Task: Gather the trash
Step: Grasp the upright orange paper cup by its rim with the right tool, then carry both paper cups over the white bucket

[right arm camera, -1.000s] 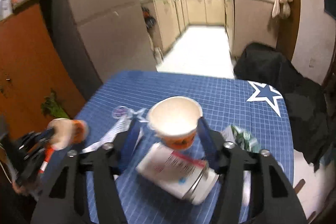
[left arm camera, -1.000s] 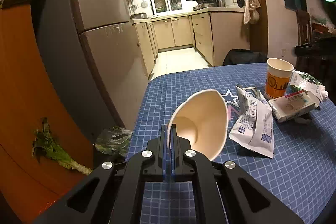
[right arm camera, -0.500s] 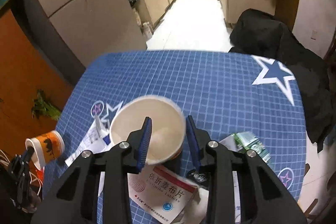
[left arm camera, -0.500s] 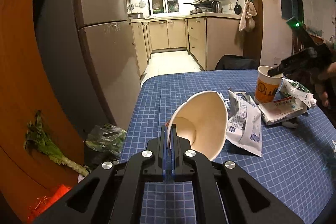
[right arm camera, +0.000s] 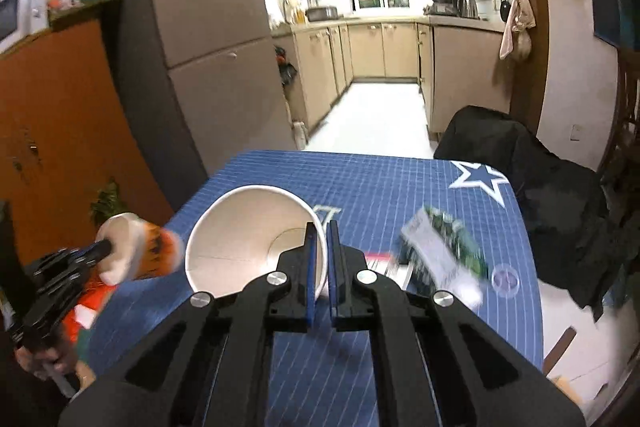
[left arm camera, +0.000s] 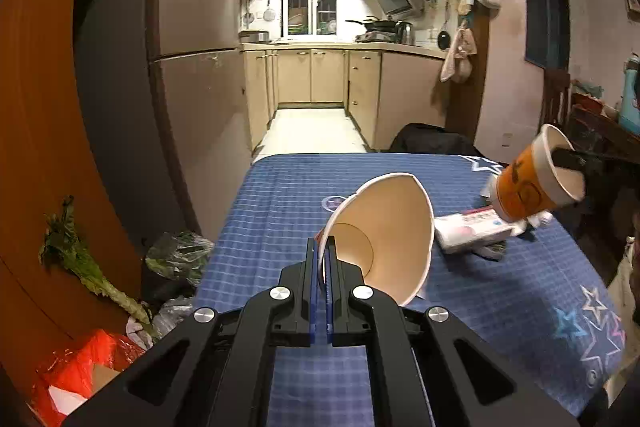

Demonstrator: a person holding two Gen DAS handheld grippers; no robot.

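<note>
Left claw [left arm camera: 321,255] — clenched on the rim wall of a paper cup [left arm camera: 384,239], one pad inside and one outside; the cup hangs tilted, clear of the surface [left arm camera: 288,187]. Right claw [right arm camera: 320,247] — its jaws have just been closing, and they now pinch the rim of a second cup [right arm camera: 248,239], likewise lifted and tilted.

Progress, as judged: two cups are picked up, none deposited. An open red bag [left arm camera: 80,359] lies on the floor beside the surface on the left; it is the likely receptacle, though this cannot be confirmed.

Left on the surface: one white box [left arm camera: 472,231] and one green-and-white packet [right arm camera: 444,251], close together near the right edge. A crumpled item under the box cannot be identified.

Count:
- cups: two, both orange-printed, one per claw
- box: one
- packet: one
- red bag: one
</note>
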